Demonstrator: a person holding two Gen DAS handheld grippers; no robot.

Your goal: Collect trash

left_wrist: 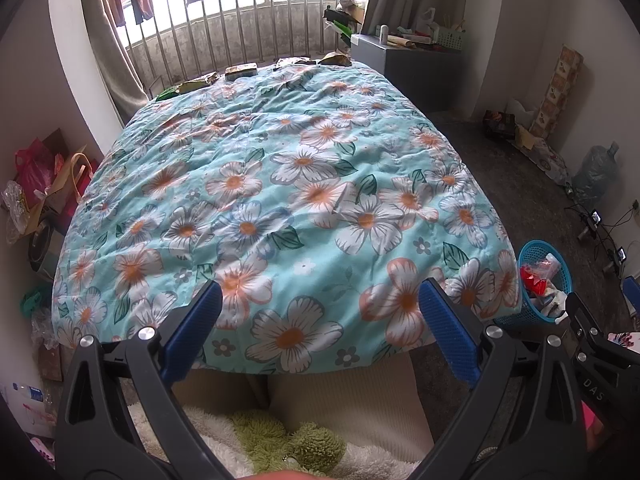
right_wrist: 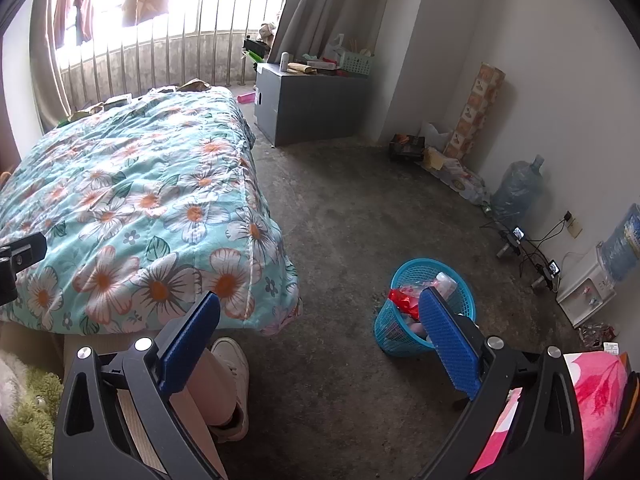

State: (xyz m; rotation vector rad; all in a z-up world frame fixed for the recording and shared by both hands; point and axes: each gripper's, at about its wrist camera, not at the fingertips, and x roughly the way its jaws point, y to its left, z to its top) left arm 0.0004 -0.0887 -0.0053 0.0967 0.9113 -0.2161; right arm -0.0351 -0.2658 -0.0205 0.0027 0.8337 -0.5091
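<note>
A blue mesh trash basket (right_wrist: 460,280) stands on the floor right of the bed, holding red wrappers and a plastic bottle; it also shows at the right edge (left_wrist: 532,252) of the left wrist view. Several snack wrappers (left_wrist: 240,71) lie along the far edge of the floral quilt (left_wrist: 280,184). My left gripper (left_wrist: 320,300) hangs open over the quilt's near edge, nothing between its blue pads. My right gripper (right_wrist: 320,312) is open above bare floor, its right finger in front of the basket. More wrappers (right_wrist: 116,100) show at the bed's far edge.
A grey cabinet (right_wrist: 312,104) with clutter stands by the far wall. Water jugs (right_wrist: 516,188), cables and a dispenser line the right wall. Bags (left_wrist: 44,184) pile up left of the bed. The person's legs and white shoe (right_wrist: 232,364) are below the grippers.
</note>
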